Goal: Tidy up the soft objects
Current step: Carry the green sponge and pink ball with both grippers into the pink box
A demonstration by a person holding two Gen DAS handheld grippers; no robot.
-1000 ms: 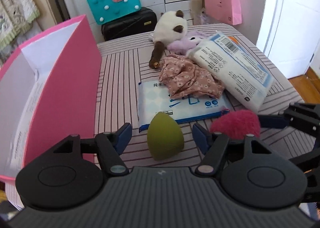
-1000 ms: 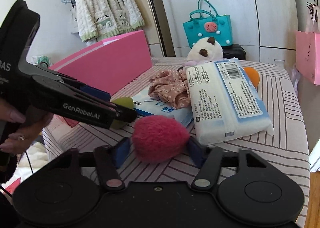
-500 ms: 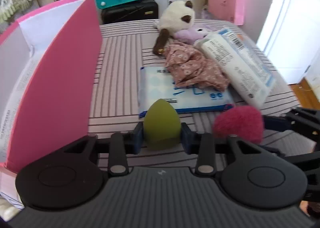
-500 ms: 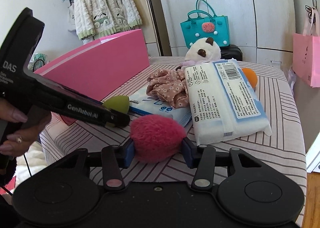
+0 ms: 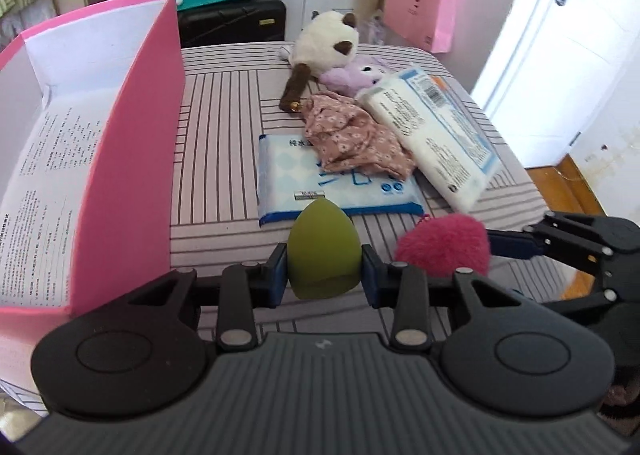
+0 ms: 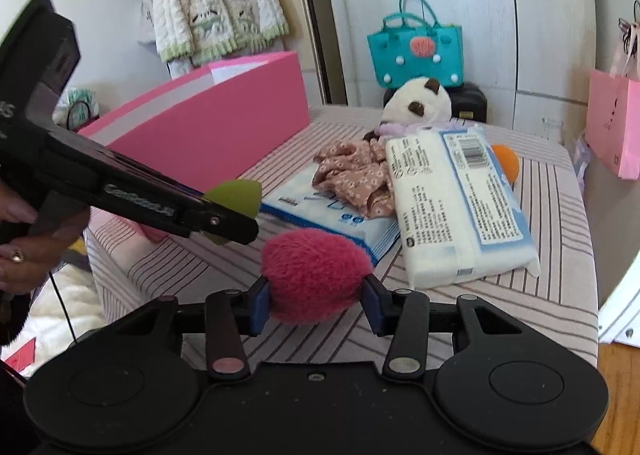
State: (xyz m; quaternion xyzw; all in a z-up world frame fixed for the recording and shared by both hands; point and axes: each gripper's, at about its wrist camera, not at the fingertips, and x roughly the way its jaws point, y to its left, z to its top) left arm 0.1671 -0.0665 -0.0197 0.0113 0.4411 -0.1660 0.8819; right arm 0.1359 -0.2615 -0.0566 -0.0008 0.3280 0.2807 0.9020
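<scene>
Left gripper [image 5: 323,270] fingers clamped on green sponge [image 5: 323,251]; right gripper [image 6: 317,297] fingers clamped on red pompom [image 6: 316,275]; pink box [image 5: 120,159] leftward.

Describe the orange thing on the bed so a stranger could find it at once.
Start at the striped bed, then find the big white rectangular tissue pack. Peeking from behind its far right edge is a small smooth orange ball-like object, the only orange thing there, mostly hidden.
</scene>
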